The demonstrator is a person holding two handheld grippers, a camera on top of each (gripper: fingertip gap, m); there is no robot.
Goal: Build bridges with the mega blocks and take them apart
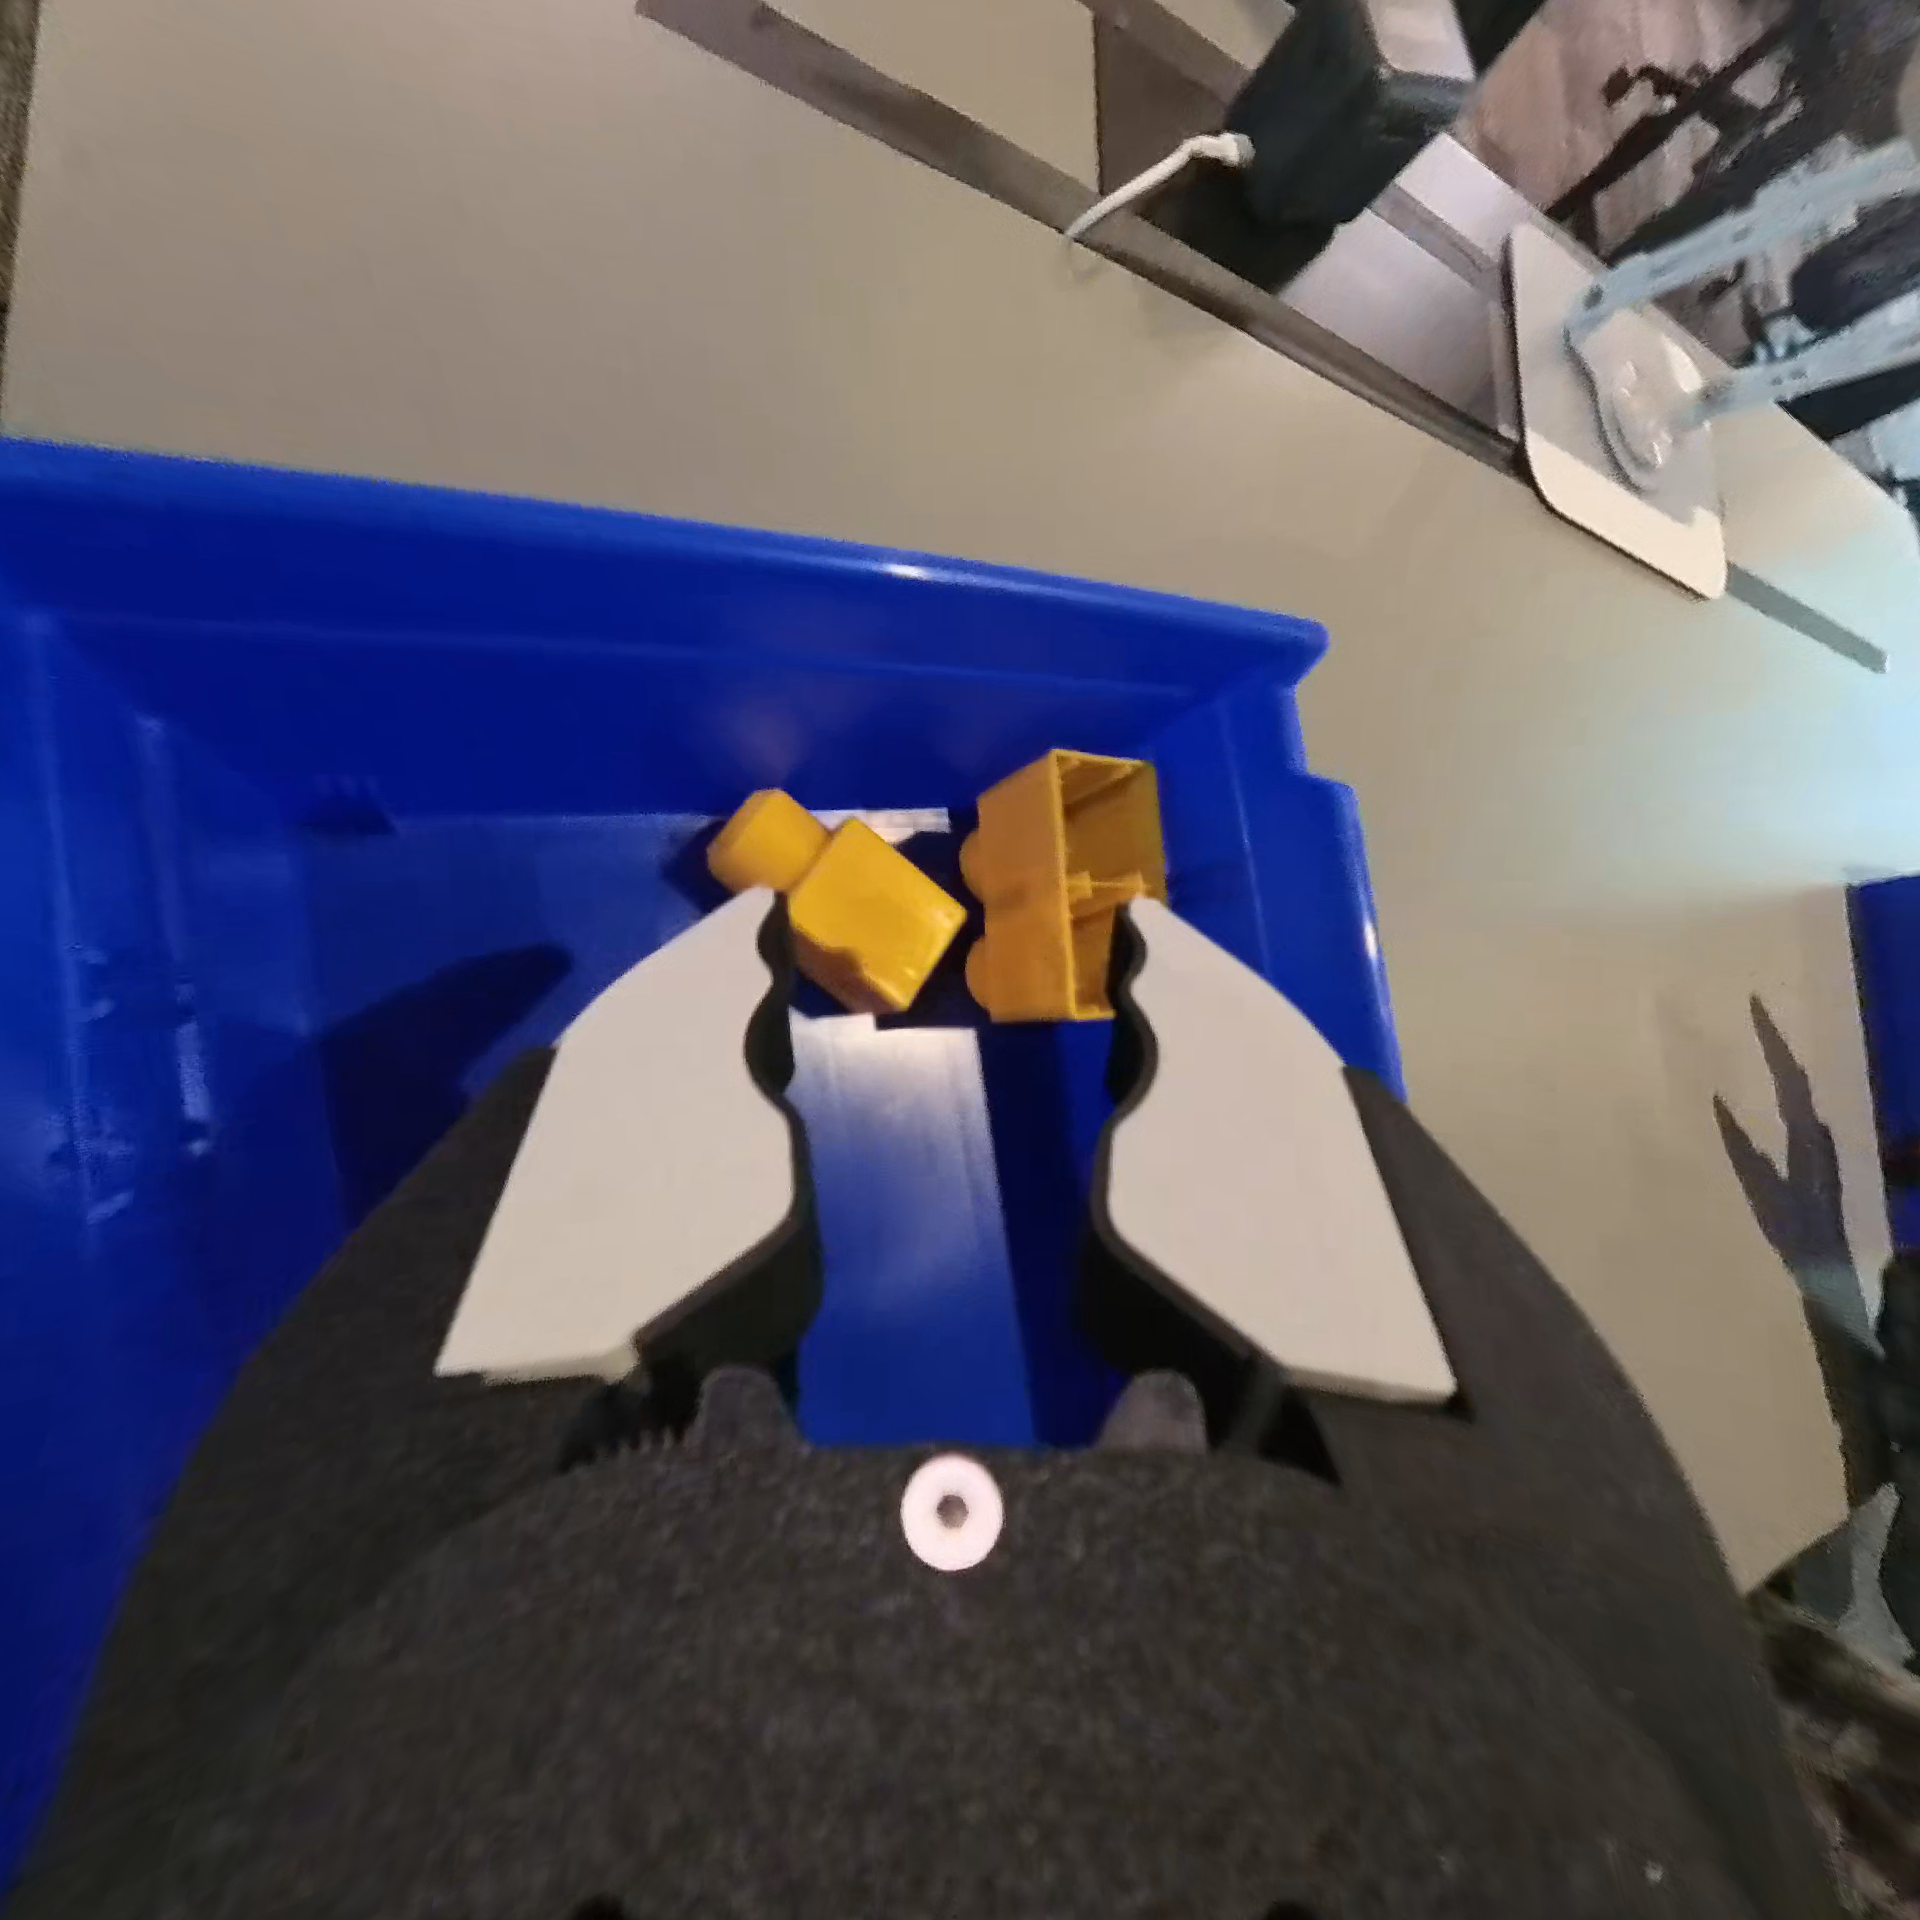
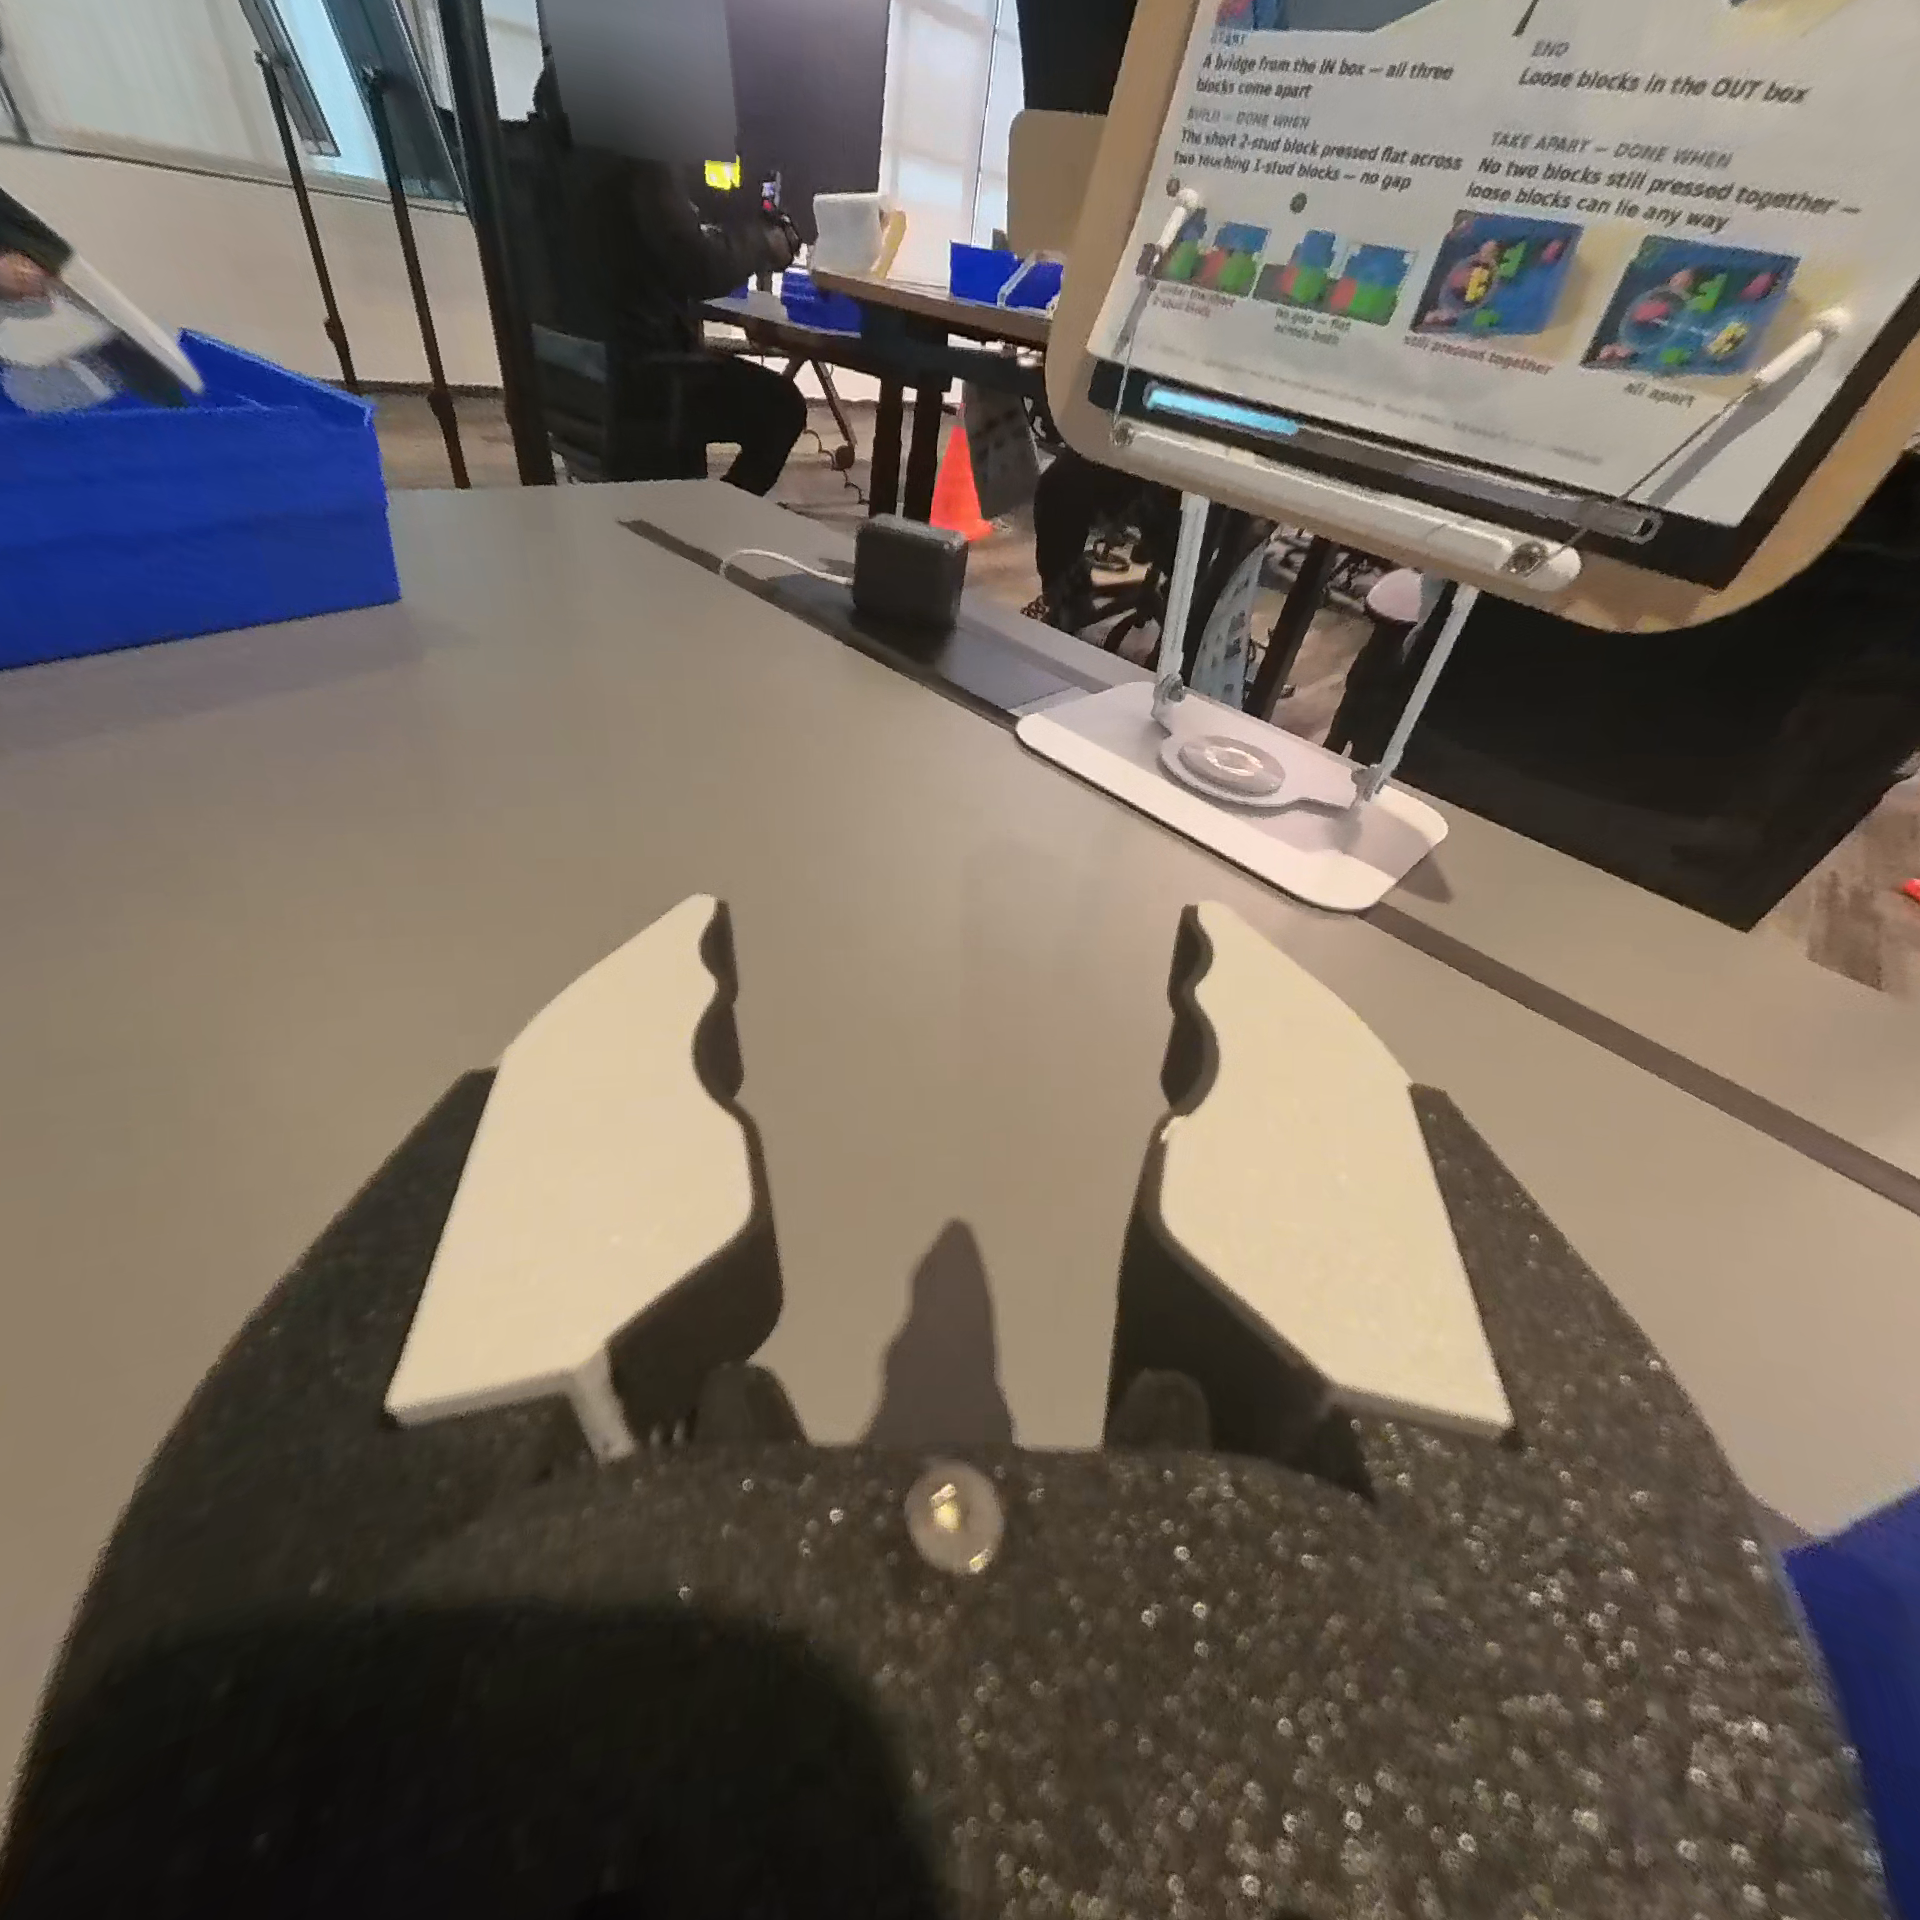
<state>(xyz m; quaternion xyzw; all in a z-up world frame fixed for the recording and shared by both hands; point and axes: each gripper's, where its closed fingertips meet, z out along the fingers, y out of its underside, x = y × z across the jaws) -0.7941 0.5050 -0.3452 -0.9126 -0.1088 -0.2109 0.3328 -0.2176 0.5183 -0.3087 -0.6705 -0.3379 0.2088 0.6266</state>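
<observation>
In the left wrist view two yellow mega blocks lie on their sides in the far right corner of a blue bin (image 1: 644, 582). The one-stud block (image 1: 852, 904) lies on the left and the two-stud block (image 1: 1060, 894) on the right, hollow side showing. My left gripper (image 1: 940, 914) is open inside the bin, its fingertips spanning both blocks, close to or touching them. In the right wrist view my right gripper (image 2: 951, 925) is open and empty just above the bare grey table (image 2: 623, 790). The blue bin (image 2: 187, 499) stands at the far left, with the left gripper (image 2: 94, 312) reaching into it.
A tablet on a white stand (image 2: 1247, 790) shows an instruction page at the table's far right edge. A small black box (image 2: 910, 571) with a white cable sits on a dark strip at the back. A second blue bin's corner (image 2: 1860, 1662) shows at the lower right. A person sits beyond the table. There is about 60 cm between the tips of the two grippers.
</observation>
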